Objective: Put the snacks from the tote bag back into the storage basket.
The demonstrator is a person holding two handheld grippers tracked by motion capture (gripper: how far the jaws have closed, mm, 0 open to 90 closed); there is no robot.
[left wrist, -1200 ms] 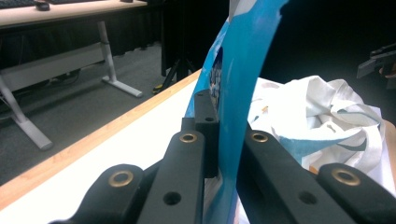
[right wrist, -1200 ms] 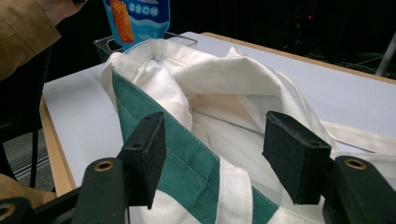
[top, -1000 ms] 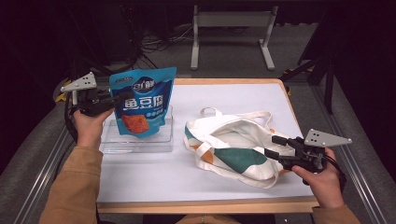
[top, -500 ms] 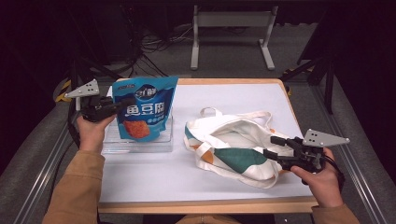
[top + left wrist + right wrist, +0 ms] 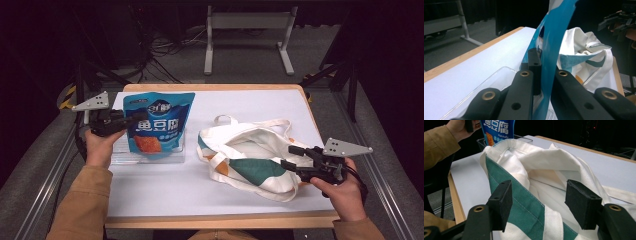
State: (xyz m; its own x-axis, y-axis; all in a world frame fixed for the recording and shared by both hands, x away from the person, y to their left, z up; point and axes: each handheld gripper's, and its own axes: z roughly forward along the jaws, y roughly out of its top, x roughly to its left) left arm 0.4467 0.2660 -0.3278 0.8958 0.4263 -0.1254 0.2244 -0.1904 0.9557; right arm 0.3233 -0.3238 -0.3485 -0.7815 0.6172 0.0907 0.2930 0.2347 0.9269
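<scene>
state: left gripper (image 5: 131, 121) fingers clamp pouch (image 5: 157, 125) edge, upright above tray (image 5: 150, 158); right gripper (image 5: 295, 156) fingers spread astride tote (image 5: 250, 160) rim | risk: thin edge grip may slip, or pouch snags a slack rim | views: right gripper view shows tote's open mouth; high view shows pouch-tote gap

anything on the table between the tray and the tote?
Nothing. In the high view a bare strip of white table separates the clear tray from the tote.
</scene>
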